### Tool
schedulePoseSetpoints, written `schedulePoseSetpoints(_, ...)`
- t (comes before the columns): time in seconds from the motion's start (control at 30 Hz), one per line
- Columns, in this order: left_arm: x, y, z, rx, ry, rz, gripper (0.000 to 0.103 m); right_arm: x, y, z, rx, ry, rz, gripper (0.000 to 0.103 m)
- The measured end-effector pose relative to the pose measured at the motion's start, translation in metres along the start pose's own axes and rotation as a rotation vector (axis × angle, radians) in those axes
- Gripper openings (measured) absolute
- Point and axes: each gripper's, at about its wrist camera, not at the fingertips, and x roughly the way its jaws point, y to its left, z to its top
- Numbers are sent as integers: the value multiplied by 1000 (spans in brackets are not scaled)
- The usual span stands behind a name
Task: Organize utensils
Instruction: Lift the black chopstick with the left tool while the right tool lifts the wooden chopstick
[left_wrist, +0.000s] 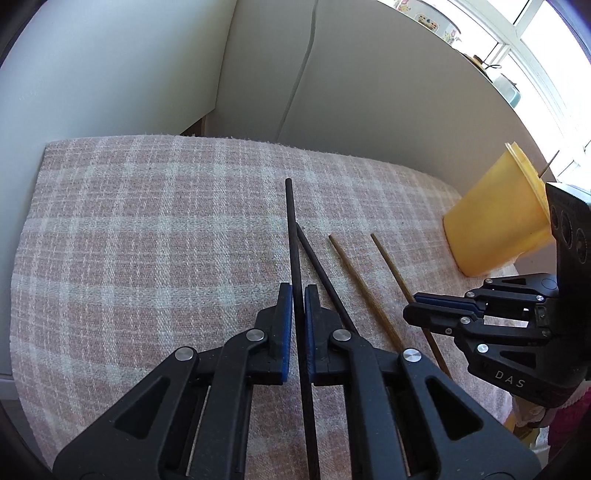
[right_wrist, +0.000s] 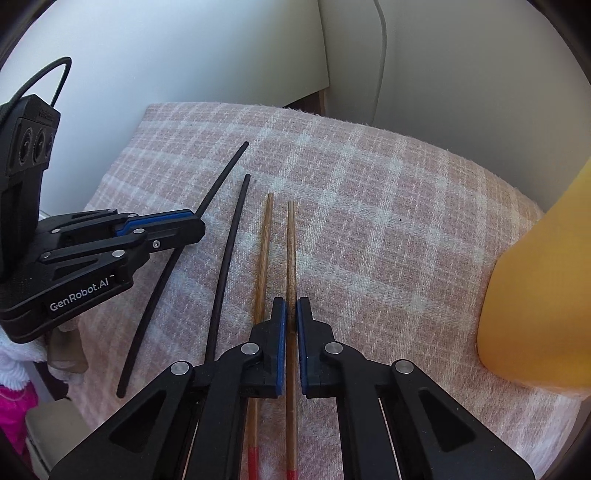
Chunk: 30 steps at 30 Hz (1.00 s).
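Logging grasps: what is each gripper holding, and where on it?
The left gripper clamps a black chopstick near mid-length. The right gripper clamps a wooden chopstick near mid-length.

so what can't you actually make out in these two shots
- Yellow cup contents: left wrist view, rim faces away; right wrist view, cut off by the edge.
- Black chopstick near end: left wrist view, hidden under the left tool.
- Wooden chopstick grip: right wrist view, right tool covers it.

daylight: bright, from window (left_wrist: 532, 48) | glare: window overexposed | fisheye: edges curved, corners black
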Motion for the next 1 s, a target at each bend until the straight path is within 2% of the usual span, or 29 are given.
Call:
schedulePoseSetpoints(0.3,-68,-8,-4,42,-150,-42,3,-58,14,-16,-49,-141,26,4)
schedulePoseSetpoints(0.5,-100,-19,-13,96,-205,-49,2,-103,11,-32,-55,-247,41,4)
schedulePoseSetpoints(0.6,-91,-23,-15,126,-152,-46,2,-119,8,-39,-61,-285,28,4)
schedulePoseSetpoints(0.67,-71,-29,-10,103,-108,9,4,-124,6,-41,-54,-295,28,4)
schedulePoseSetpoints(0.7,-58,-30,-9,94,-72,26,7,-126,5,-43,-49,-296,31,4)
schedulePoseSetpoints(0.77,-35,-29,-6,96,-11,46,22,-126,4,-42,-41,-298,34,4)
schedulePoseSetpoints(0.87,2,-27,-4,79,98,64,22,-129,4,-45,-34,-303,41,4)
schedulePoseSetpoints(0.93,20,-26,-4,96,128,103,22,-131,6,-47,-34,-308,42,4)
schedulePoseSetpoints(1.0,24,-27,-3,113,101,107,22,-135,7,-50,-39,-314,45,4)
